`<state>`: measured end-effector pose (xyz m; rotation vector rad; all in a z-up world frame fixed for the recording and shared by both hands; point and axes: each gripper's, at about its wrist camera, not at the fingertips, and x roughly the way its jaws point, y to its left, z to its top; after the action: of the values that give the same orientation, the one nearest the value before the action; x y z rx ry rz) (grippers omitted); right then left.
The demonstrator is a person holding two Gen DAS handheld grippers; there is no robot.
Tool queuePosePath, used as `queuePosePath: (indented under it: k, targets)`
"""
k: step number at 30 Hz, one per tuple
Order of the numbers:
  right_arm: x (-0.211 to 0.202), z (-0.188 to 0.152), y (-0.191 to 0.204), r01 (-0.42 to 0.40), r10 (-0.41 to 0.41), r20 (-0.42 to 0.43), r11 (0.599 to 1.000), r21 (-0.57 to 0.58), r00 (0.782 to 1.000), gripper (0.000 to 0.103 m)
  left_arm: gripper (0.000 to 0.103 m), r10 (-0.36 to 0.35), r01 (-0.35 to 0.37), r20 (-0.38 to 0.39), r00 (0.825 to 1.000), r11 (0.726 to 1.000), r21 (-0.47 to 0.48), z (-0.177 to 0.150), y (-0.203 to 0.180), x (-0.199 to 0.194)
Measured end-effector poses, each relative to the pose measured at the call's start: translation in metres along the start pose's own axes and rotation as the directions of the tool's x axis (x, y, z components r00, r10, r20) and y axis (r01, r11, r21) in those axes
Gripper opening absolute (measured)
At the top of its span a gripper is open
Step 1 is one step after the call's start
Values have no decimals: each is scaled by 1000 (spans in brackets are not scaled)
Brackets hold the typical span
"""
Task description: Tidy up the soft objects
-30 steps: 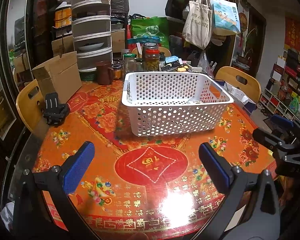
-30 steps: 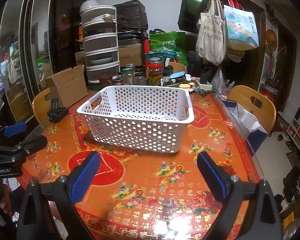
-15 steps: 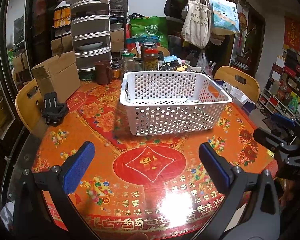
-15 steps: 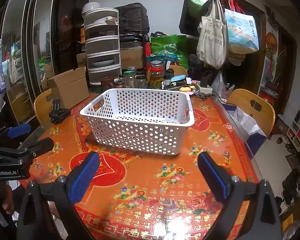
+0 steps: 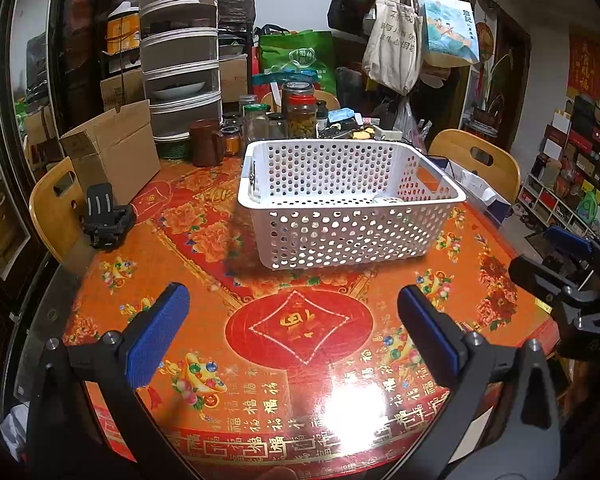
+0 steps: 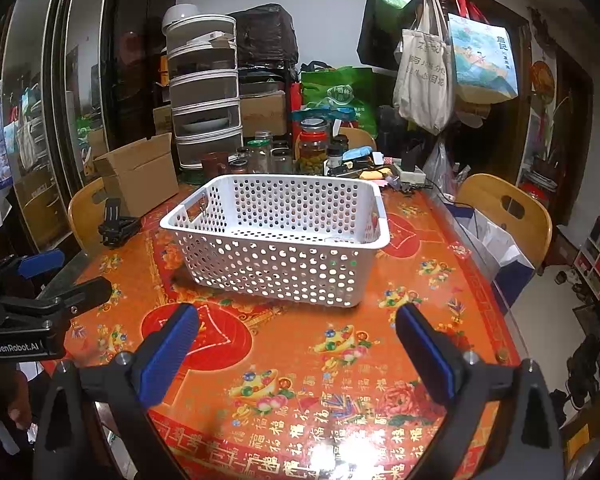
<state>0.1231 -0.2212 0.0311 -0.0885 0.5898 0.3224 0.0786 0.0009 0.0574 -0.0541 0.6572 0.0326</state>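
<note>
perforated white plastic basket (image 5: pixel 352 200) on glossy red tablecloth (image 5: pixel 300 332); both grippers' blue-padded jaws gape, holding nothing

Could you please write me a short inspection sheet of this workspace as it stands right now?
Surface: table under a glossy red-orange printed cover.
Job's things: white perforated basket upright mid-table; no soft objects seen outside it.
Clutter: cardboard box, glass jars, brown mug, black clamp.
Grippers: left gripper and right gripper both open, empty, short of the basket.
Cables: thin wire at the far right edge.
Surroundings: wooden chairs, hanging tote bags.
</note>
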Motion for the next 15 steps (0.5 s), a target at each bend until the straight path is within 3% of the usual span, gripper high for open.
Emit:
queuePosePath:
  k: [15]
  targets:
    - [1, -2, 0, -2, 2, -3, 1000, 3, 1000, 99, 103, -12, 12, -8, 1000, 1000, 8, -1, -1, 5]
